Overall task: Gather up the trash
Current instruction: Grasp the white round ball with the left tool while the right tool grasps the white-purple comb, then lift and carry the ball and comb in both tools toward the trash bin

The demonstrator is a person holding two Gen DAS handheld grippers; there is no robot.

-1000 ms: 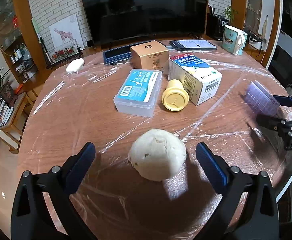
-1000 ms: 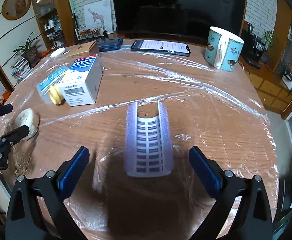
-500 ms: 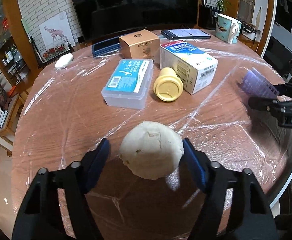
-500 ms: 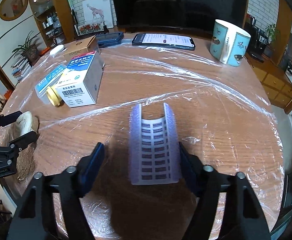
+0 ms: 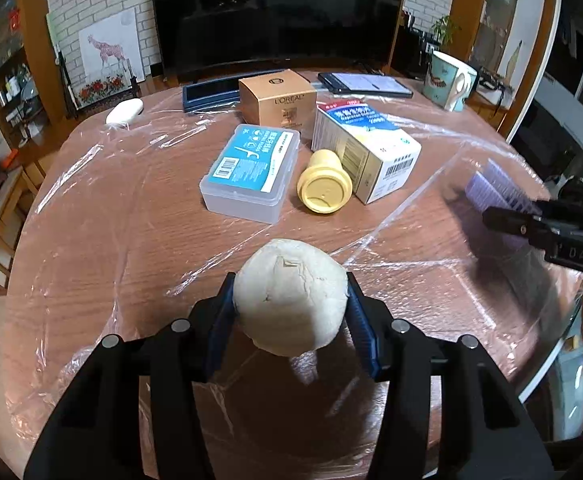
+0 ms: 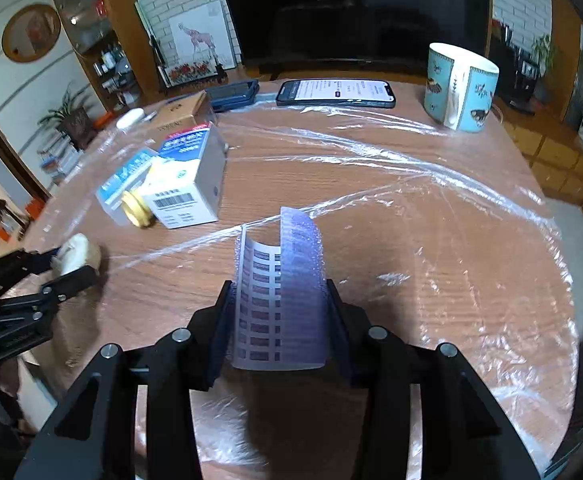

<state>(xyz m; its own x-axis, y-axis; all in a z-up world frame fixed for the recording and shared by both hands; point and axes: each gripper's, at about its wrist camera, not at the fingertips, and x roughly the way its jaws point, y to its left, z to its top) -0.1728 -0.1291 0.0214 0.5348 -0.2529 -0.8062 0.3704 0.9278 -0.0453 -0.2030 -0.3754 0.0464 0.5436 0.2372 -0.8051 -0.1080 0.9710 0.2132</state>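
Note:
A whitish crumpled ball [image 5: 287, 312] sits on the film-covered table [image 5: 131, 264] near its front edge. My left gripper [image 5: 290, 292] is closing on it, and both blue pads press its sides. In the right wrist view a curled purple printed sheet [image 6: 291, 248] lies lengthwise between the jaws of my right gripper [image 6: 277, 286], which is closing, and the pads squeeze its upturned edges inward. Each gripper shows in the other's view: the right gripper [image 5: 531, 220] with the purple sheet [image 5: 491, 184], and the left gripper [image 6: 67, 268] with the ball [image 6: 73, 254].
Mid-table stand a clear blue-labelled case [image 5: 251, 172], a yellow cap [image 5: 323, 192], a white and blue carton [image 5: 367, 152] and a gold box [image 5: 277, 100]. A phone [image 6: 335, 92] and a patterned mug [image 6: 459, 88] stand at the far side. Loose film wrinkles across the wood.
Both grippers went from wide open to closed: the left onto the white ball, the right onto the purple sheet, whose edges now curl in tighter. Neither hand has shifted much.

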